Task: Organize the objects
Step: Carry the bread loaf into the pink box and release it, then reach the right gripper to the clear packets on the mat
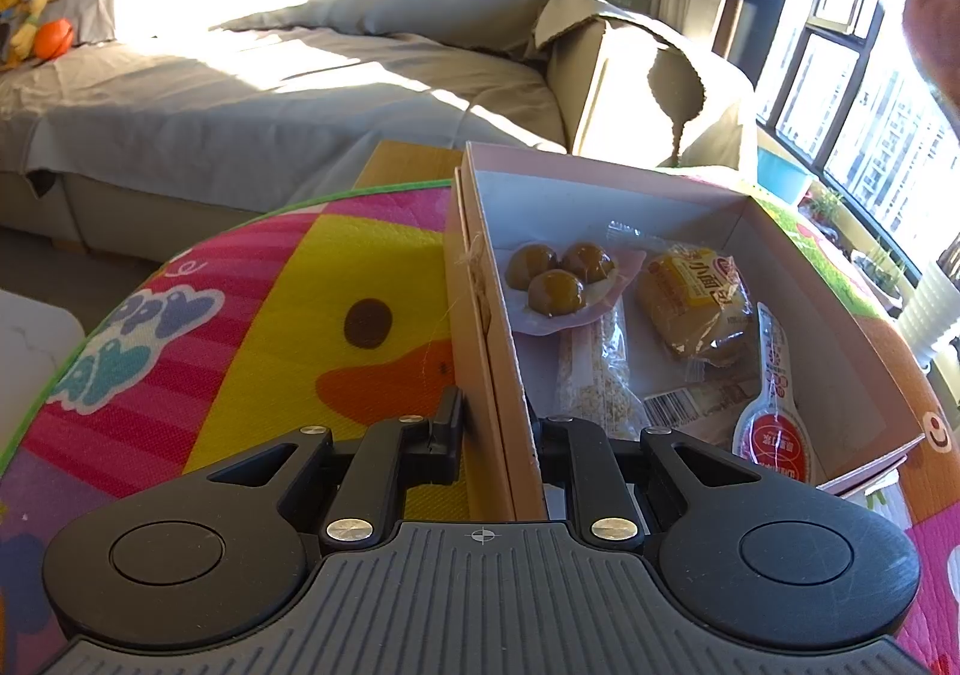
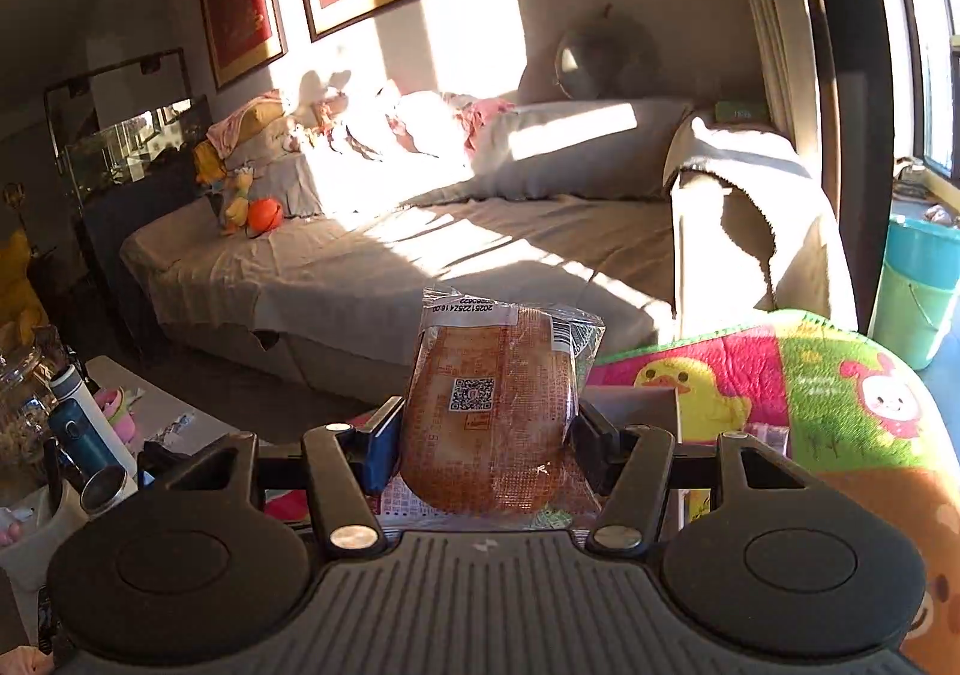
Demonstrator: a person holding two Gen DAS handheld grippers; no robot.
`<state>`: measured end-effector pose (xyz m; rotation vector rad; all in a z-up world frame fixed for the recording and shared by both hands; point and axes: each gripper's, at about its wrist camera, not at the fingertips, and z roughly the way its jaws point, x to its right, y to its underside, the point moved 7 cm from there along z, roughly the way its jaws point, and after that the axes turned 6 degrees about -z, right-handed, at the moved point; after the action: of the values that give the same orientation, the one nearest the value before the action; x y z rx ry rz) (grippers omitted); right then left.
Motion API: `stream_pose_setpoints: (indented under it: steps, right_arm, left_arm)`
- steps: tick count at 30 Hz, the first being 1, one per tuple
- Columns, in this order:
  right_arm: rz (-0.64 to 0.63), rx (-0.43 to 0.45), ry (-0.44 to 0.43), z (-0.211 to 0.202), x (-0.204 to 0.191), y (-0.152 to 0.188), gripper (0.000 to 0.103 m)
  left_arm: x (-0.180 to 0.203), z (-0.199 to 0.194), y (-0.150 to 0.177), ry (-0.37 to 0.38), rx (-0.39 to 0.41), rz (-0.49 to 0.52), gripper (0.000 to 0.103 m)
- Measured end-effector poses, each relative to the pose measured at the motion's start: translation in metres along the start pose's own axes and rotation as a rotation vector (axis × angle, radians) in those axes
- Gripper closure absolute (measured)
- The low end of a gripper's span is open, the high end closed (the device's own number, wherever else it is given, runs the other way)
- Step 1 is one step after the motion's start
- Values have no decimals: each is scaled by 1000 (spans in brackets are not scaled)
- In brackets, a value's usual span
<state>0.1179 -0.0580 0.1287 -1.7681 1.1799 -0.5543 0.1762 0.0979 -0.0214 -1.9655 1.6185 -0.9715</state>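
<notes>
In the left wrist view my left gripper (image 1: 498,423) is shut on the left wall of an open cardboard box (image 1: 492,327) that sits on a colourful duck play mat (image 1: 288,315). Inside the box lie three brown balls on a pink wrapper (image 1: 558,273), a wrapped bun (image 1: 696,297), a clear bag of grainy snack (image 1: 600,375) and a red-and-white sachet (image 1: 774,423). In the right wrist view my right gripper (image 2: 486,435) is shut on a wrapped brown bread packet (image 2: 492,405), held upright above the mat's edge. A box corner (image 2: 636,405) shows behind it.
A grey sofa bed (image 2: 420,255) with pillows and an orange ball (image 2: 265,213) lies beyond the mat. A low table at left carries bottles and cups (image 2: 78,435). A teal and green bucket (image 2: 918,285) stands by the window. A fish tank (image 2: 132,141) stands at far left.
</notes>
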Motion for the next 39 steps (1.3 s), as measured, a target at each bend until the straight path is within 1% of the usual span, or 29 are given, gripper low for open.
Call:
stream_pose_setpoints:
  steps: [6, 9, 12, 13, 14, 16, 19, 21, 23, 25, 28, 30, 33, 36, 39]
  right_arm:
    - [29, -82, 7, 35, 1, 24, 45]
    - [20, -102, 34, 46, 4, 31, 45]
    - [24, -114, 27, 53, 5, 36, 44]
    - [28, -117, 16, 55, 6, 36, 41]
    - [32, -120, 6, 56, 5, 37, 35]
    - [35, -113, 4, 54, 7, 37, 31]
    - [42, -96, 22, 46, 16, 34, 31]
    - [47, -82, 45, 38, 27, 33, 31]
    - [55, -71, 69, 29, 40, 33, 26]
    - [76, -60, 97, 18, 60, 35, 23]
    - [120, -63, 161, 6, 93, 45, 22]
    - [176, -86, 208, 3, 119, 56, 22]
    - [259, -136, 231, 10, 148, 76, 22]
    - [313, -185, 243, 24, 162, 95, 22]
    - [344, -211, 230, 35, 163, 111, 22]
  left_arm:
    - [0, 0, 0, 0, 0, -1, 85]
    - [0, 0, 0, 0, 0, -1, 85]
    - [0, 0, 0, 0, 0, -1, 85]
    - [0, 0, 0, 0, 0, -1, 85]
    - [0, 0, 0, 0, 0, 0, 85]
    - [0, 0, 0, 0, 0, 1, 85]
    - [0, 0, 0, 0, 0, 2, 85]
    - [0, 0, 0, 0, 0, 2, 85]
    - [0, 0, 0, 0, 0, 1, 85]
    - [0, 1, -1, 2, 0, 2, 85]
    - [0, 2, -2, 1, 0, 1, 85]
    - [1, 3, -1, -2, 1, 2, 85]
    - [1, 3, -1, -2, 2, 2, 85]
    - [1, 3, -1, -2, 1, 3, 85]
    - [1, 3, 0, -2, 0, 2, 85]
